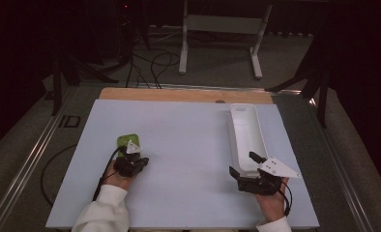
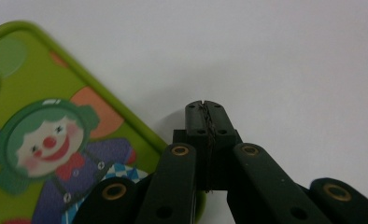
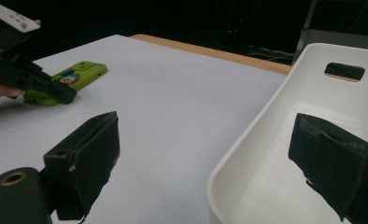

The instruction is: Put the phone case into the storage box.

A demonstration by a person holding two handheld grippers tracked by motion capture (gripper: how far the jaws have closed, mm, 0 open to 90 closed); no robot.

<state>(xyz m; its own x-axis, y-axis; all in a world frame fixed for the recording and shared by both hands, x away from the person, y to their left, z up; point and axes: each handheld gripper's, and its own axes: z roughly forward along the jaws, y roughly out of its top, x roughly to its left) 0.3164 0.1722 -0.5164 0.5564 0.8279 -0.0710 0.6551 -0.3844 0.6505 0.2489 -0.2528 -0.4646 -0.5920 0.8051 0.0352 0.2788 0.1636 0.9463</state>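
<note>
L hand-held gripper [image 2: 205, 109] pressed together, empty, just beside green phone case [image 2: 56, 140] on desk [image 1: 188, 145]. R hand-held gripper [image 3: 205, 154] spread, straddling white bin [image 3: 285, 140] wall.

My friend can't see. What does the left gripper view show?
The left gripper, its black jaws shut with nothing between them, rests over a white table. A green phone case with a smiling clown lies at the left.

Green phone case [image 2: 56, 135] with clown picture, flat on white table, left side
</note>
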